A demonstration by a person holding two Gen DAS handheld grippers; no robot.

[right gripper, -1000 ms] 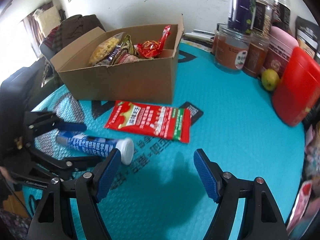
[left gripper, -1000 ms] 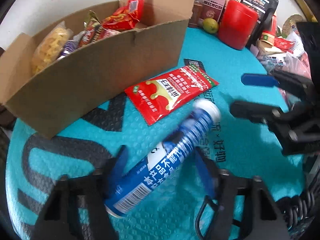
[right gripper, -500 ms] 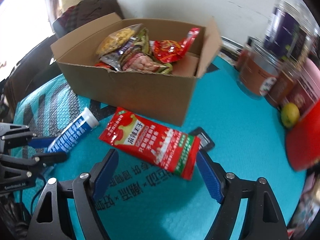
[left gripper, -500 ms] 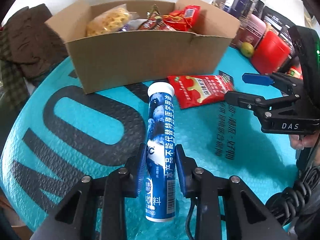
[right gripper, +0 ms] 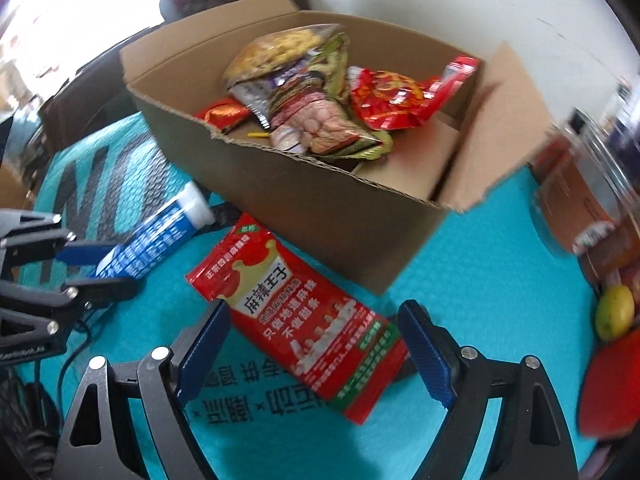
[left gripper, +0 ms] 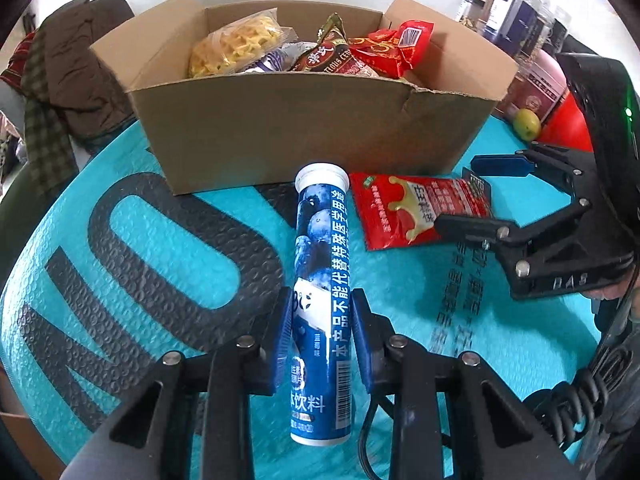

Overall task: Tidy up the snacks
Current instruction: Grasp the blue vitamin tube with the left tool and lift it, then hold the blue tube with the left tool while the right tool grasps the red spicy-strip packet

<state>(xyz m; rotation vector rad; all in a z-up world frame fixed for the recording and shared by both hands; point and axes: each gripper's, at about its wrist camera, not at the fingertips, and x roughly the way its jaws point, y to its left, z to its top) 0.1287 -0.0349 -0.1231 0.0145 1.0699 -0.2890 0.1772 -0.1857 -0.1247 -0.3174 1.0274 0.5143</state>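
Observation:
A blue tube with a white cap (left gripper: 322, 280) lies lengthwise between the pads of my left gripper (left gripper: 320, 320), which is shut on its lower half; the cap points toward the cardboard box (left gripper: 304, 136). The right wrist view shows the same tube (right gripper: 156, 240) held at the left. A red snack packet (right gripper: 296, 316) lies flat on the teal mat in front of the box (right gripper: 320, 208). My right gripper (right gripper: 316, 344) hovers over it with its jaws opening. The packet sits between the pads, which stand apart from it. Several snack bags fill the box.
Jars (left gripper: 516, 24), a red canister (right gripper: 612, 384) and a lime (right gripper: 614, 312) crowd the mat's right side. A black card (left gripper: 478, 182) peeks out behind the red packet (left gripper: 416, 212). Dark clothing (left gripper: 68, 80) lies beyond the mat's left edge.
My left gripper closed on the blue tube and rolled, so the tube now points at the box. My right gripper moved over the red packet, nearer the box, and its jaws widened.

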